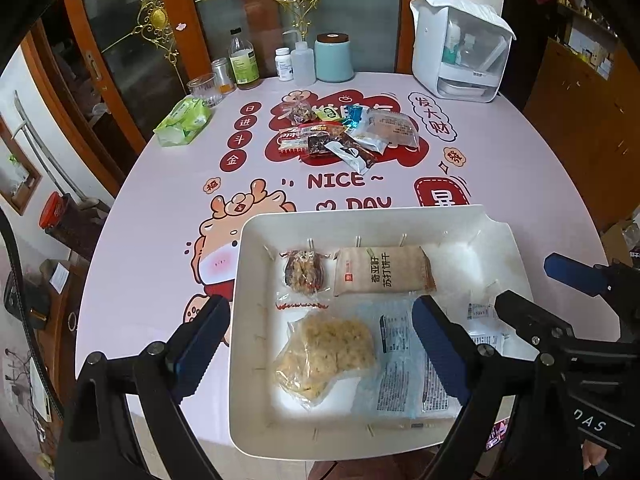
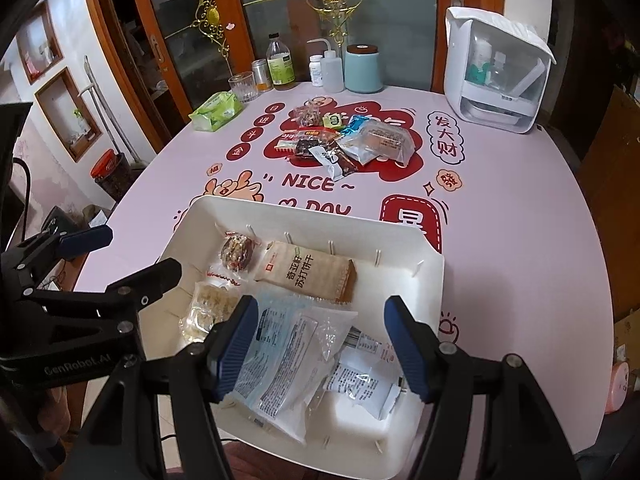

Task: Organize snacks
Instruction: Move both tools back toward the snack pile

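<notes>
A white tray [image 1: 360, 213] [image 2: 320, 224] sits at the near edge of the table. It holds a brown cracker pack [image 1: 384, 270] [image 2: 308, 272], a small nut snack [image 1: 304, 270], a yellowish rice-cake bag [image 1: 328, 352], a blue-printed clear packet [image 2: 280, 360] and a white packet [image 2: 360, 380]. Several loose snacks [image 1: 344, 136] [image 2: 344, 140] lie piled at the table's centre. My left gripper [image 1: 320, 344] hangs open over the tray's left half, its left finger outside the rim. My right gripper [image 2: 322, 348] hovers open above the clear packets, touching none.
Along the far edge stand a bottle [image 1: 243, 62], a glass [image 1: 204, 88], a squeeze bottle [image 1: 302, 62], a teal canister [image 1: 334, 58] and a white appliance [image 1: 460, 48]. A green tissue pack [image 1: 184, 120] lies at the far left. Glass doors are behind the table.
</notes>
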`<state>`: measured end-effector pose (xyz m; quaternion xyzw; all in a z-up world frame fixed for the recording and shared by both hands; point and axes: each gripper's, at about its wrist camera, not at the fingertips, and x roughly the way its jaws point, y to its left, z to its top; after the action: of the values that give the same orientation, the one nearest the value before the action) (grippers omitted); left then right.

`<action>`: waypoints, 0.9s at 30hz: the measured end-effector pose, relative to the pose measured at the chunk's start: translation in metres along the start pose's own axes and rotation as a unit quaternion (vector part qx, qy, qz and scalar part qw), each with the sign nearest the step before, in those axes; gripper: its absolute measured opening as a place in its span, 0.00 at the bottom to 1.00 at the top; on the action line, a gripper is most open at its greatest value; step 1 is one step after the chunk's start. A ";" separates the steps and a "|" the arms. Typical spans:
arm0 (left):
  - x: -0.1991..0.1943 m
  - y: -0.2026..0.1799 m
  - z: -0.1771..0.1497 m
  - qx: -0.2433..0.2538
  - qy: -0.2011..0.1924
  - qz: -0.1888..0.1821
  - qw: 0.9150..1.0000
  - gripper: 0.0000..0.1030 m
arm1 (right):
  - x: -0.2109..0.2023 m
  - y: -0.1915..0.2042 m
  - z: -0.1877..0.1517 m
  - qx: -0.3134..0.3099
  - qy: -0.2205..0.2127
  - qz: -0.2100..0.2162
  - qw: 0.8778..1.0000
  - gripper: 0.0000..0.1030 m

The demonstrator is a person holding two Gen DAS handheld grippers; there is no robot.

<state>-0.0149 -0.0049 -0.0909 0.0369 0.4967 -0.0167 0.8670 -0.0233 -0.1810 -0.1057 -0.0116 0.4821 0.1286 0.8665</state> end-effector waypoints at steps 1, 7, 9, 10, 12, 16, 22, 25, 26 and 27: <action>-0.001 0.001 -0.001 -0.001 -0.001 0.001 1.000 0.89 | -0.002 0.000 -0.001 0.000 -0.002 -0.002 1.000 0.64; -0.010 0.007 -0.002 -0.006 -0.007 0.010 1.000 0.89 | -0.007 -0.006 -0.001 0.009 -0.008 0.003 1.000 0.64; -0.013 0.012 -0.001 -0.010 -0.008 0.010 1.000 0.89 | -0.007 -0.009 0.000 0.012 -0.008 0.010 1.000 0.64; -0.014 0.015 0.000 -0.013 -0.009 0.009 1.000 0.89 | -0.007 -0.010 0.000 0.014 -0.008 0.014 1.000 0.64; -0.017 0.021 0.005 -0.018 -0.011 0.008 1.000 0.89 | -0.007 -0.014 0.004 0.017 -0.008 0.021 1.000 0.64; -0.022 0.029 0.022 -0.018 -0.019 0.007 1.000 0.89 | -0.006 -0.023 0.018 0.017 -0.007 0.026 0.999 0.64; -0.017 0.035 0.067 0.010 -0.029 0.013 0.999 0.89 | -0.002 -0.042 0.067 0.009 -0.022 0.005 1.000 0.64; -0.006 0.039 0.098 0.022 -0.025 0.009 0.999 0.89 | 0.004 -0.054 0.100 0.019 -0.024 0.004 1.000 0.67; -0.001 0.040 0.107 0.024 -0.021 0.006 0.999 0.89 | 0.007 -0.057 0.110 0.019 -0.027 0.003 0.999 0.71; 0.005 0.043 0.120 0.027 -0.016 0.000 1.000 0.89 | 0.011 -0.060 0.124 0.019 -0.027 -0.001 0.999 0.76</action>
<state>0.0934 0.0281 -0.0333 0.0604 0.4824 -0.0305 0.8733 0.0995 -0.2189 -0.0551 0.0074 0.4609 0.1190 0.8794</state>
